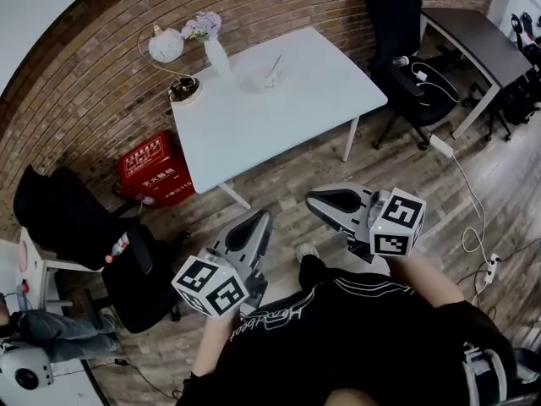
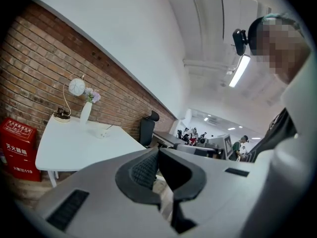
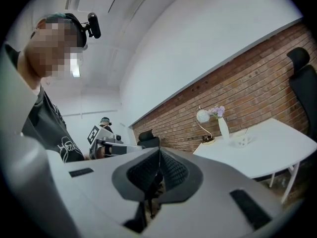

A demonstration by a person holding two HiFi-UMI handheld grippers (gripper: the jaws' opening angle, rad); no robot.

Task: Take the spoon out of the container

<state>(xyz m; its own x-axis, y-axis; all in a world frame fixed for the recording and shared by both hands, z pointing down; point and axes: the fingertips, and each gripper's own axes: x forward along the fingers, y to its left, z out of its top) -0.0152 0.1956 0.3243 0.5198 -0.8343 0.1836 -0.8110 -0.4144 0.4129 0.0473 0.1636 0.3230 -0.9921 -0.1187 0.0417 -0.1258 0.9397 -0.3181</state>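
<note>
The spoon (image 1: 275,63) stands in the container (image 1: 268,80) on the table (image 1: 287,121).

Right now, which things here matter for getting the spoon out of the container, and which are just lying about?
For the job: spoon, container, white table, left tongs and right tongs, both shut and empty.
Lying about: globe lamp, vase of flowers, red box, black office chair.

desk (image 1: 254,129): white, by brick wall (image 1: 93,74)
container (image 1: 267,79): on desk, spoon (image 1: 275,63) inside
left hand-held gripper (image 1: 264,217): over floor (image 1: 279,180), well apart from desk
right hand-held gripper (image 1: 311,200): near left one
</note>
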